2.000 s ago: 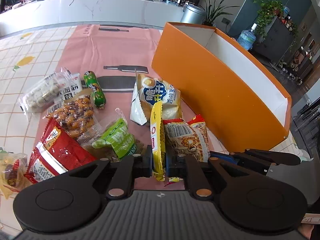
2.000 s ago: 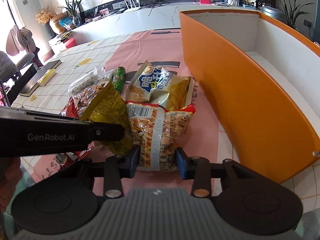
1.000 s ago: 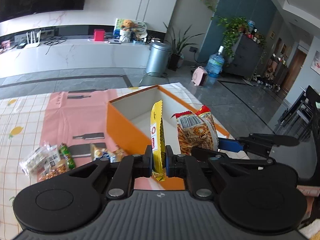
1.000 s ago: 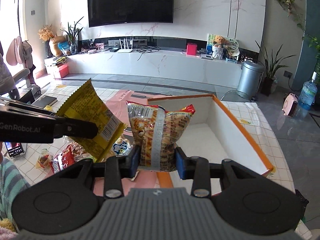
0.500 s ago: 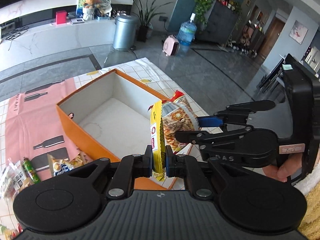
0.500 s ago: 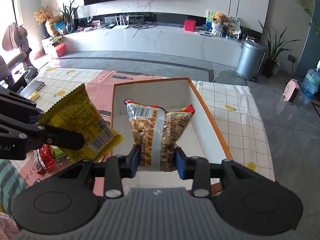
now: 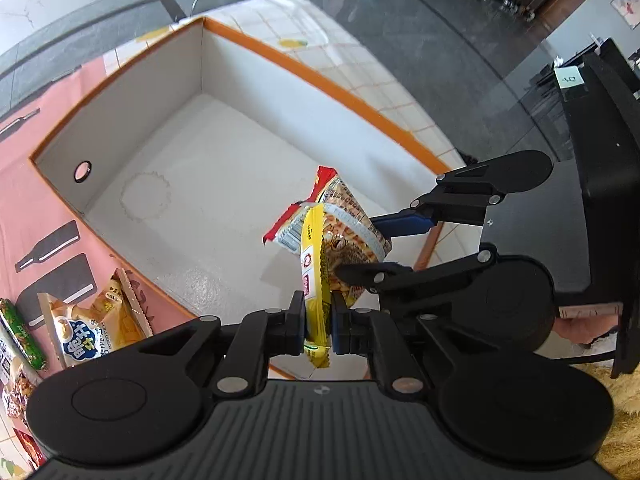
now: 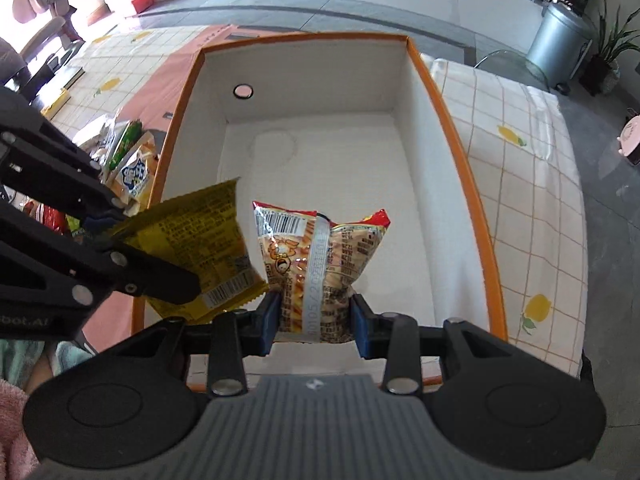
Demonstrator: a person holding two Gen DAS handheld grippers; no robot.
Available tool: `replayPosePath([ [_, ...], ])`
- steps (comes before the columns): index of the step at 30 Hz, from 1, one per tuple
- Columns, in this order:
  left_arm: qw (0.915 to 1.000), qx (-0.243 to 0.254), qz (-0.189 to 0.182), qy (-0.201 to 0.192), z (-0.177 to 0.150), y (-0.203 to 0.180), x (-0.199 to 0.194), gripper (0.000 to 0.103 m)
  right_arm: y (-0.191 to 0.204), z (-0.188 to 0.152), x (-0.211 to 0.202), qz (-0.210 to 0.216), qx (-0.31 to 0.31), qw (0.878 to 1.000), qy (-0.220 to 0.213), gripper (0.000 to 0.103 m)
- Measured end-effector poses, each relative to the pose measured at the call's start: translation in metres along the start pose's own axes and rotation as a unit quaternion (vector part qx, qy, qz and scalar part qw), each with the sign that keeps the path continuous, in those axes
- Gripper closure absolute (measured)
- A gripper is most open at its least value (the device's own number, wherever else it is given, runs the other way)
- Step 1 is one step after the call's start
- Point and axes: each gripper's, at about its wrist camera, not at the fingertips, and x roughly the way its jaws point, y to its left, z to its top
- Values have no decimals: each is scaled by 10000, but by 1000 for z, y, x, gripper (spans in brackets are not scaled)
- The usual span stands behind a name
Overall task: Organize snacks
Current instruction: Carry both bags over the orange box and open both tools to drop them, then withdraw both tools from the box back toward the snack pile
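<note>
Hovering over the white-lined orange cardboard box (image 8: 452, 128), left gripper (image 7: 318, 322) jaws clamped on the yellow foil packet (image 7: 314, 264), right gripper (image 8: 314, 322) pinching the red-edged crisp bag (image 8: 316, 256), box floor at twelve o'clock.

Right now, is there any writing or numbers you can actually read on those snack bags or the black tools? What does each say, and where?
"bot.AI": the end of a cut-off word on the left gripper body.
"POTATO STICKS": blue-and-white chip bag beside the orange box; its large characters are not legible to me.
Barcodes and fine print on the yellow packet and the red-edged snack bag: too small to read.
</note>
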Motion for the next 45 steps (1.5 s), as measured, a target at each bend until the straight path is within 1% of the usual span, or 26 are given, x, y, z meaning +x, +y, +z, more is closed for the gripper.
replayPosePath([
  [3,9997,28,13,249,6,4,12,91,-2,1,11,126,-64,9997,220,68],
  [7,9988,14,13,480,10,9,26,91,-3,0,26,286,-154,9985,442,68],
  [9,9983,11,13,587,12,11,32,91,-3,-1,33,302,-212,9978,551,67],
  [14,9972,-8,15,747,13,13,45,91,-2,-3,44,316,-259,9967,707,67],
  [19,9970,46,61,772,15,9,47,90,1,-6,52,296,-269,9955,858,66],
  [21,9972,68,150,735,14,9,46,88,3,-5,51,259,-257,9958,836,66],
  [23,9975,38,157,690,14,8,45,80,4,-4,48,220,-239,9962,807,63],
  [24,9977,17,136,668,13,9,43,78,7,-3,47,210,-219,9964,787,58],
  [25,9980,-2,125,624,12,7,39,77,10,-3,46,202,-219,9966,766,55],
  [28,9989,-14,108,452,8,6,25,73,16,-4,36,114,-220,9973,698,49],
  [32,9997,0,154,189,0,4,3,73,17,-3,25,17,-176,9982,581,48],
  [34,9997,47,218,59,-6,2,-10,73,19,1,18,2,-125,9986,519,45],
  [41,9979,196,472,-407,-31,-5,-59,72,45,-3,-24,-175,-128,9996,178,45],
  [43,9962,280,607,-563,-41,-7,-73,70,54,-3,-36,-194,-35,9998,78,45],
  [45,9927,419,856,-740,-54,-10,-87,69,66,-5,-50,-153,62,9998,-81,44],
])
